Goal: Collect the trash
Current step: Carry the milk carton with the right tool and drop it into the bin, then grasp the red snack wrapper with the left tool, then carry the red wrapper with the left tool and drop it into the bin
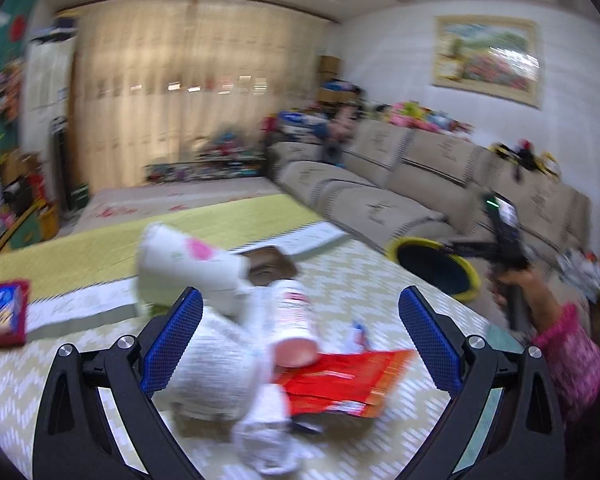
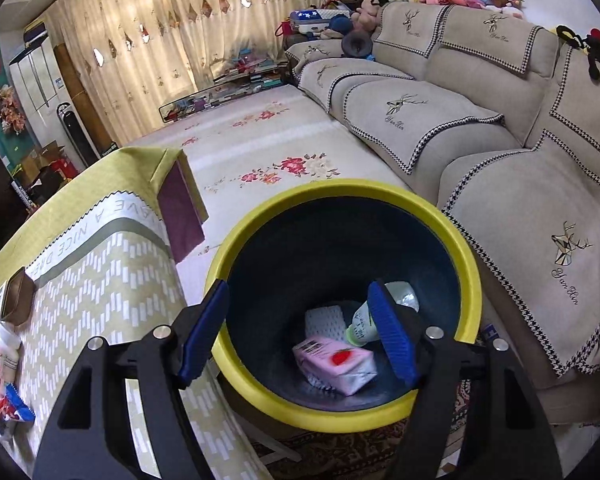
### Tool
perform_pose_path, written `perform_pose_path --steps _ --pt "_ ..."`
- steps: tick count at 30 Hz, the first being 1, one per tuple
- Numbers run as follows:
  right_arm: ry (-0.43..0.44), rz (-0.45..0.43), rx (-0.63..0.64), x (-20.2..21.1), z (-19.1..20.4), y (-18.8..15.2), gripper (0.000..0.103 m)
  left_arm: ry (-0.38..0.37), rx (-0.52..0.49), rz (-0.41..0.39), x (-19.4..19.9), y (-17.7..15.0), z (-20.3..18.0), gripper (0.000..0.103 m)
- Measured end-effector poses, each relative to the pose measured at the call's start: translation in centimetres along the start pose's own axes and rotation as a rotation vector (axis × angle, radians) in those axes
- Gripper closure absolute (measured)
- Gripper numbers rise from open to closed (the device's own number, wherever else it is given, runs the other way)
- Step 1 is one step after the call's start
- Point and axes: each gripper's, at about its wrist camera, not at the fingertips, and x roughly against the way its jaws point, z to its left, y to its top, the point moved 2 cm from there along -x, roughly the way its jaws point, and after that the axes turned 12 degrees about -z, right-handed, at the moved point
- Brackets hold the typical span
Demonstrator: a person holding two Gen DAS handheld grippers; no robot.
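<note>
Over a cluttered living-room table (image 1: pixel 380 280), the left gripper (image 1: pixel 300 336) angles down at a heap of trash, its blue fingers (image 1: pixel 172 340) spread wide and closing on nothing; a white paper cup (image 1: pixel 188 264), a pink-capped bottle (image 1: pixel 296 320) and a red wrapper (image 1: pixel 340 384) lie blurred between and just beyond them. That view also catches the person's right hand (image 1: pixel 520 284), in a pink sleeve (image 1: pixel 572 360), holding the other tool beside the yellow-rimmed bin (image 1: pixel 432 268). The right-wrist view alone looks into the bin (image 2: pixel 252 360): the right gripper (image 2: pixel 300 336), tilted steeply down above it, stands open and empty, with a pink carton (image 2: pixel 336 364) and a plastic bottle (image 2: pixel 360 324) lying on the bottom below its fingers (image 2: pixel 392 340).
</note>
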Motion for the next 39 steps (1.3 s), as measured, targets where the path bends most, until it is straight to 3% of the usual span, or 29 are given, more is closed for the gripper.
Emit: perform_pose_path --steps 4,6,16,21,25,29,39 --pt "0.015 0.012 -0.006 0.0 0.1 -0.6 0.035 -0.119 -0.096 0.009 0.4 -0.1 -3.2 0.006" --pt "0.022 0.014 -0.011 0.1 0.1 -0.7 0.035 -0.137 -0.136 0.031 0.2 -0.4 -4.2 0.014" --pt "0.054 0.001 -0.041 1.1 -0.5 -0.5 0.035 -0.104 -0.321 0.197 -2.1 -2.7 -6.2 0.047" --pt "0.085 0.004 -0.059 1.4 -0.7 -0.5 0.035 -0.066 -0.351 0.258 -3.5 -4.1 -5.7 0.063" --pt "0.100 -0.001 -0.062 1.7 -0.4 -0.5 0.035 -0.045 -0.350 0.267 -3.9 -4.3 -5.3 0.074" --pt "0.114 -0.001 -0.068 1.8 -0.2 -0.5 0.035 -0.048 -0.343 0.248 -3.4 -3.8 -5.2 0.098" --pt "0.143 -0.003 -0.075 2.3 0.1 -0.4 0.035 0.007 -0.334 0.187 -1.8 -1.2 -4.4 0.100"
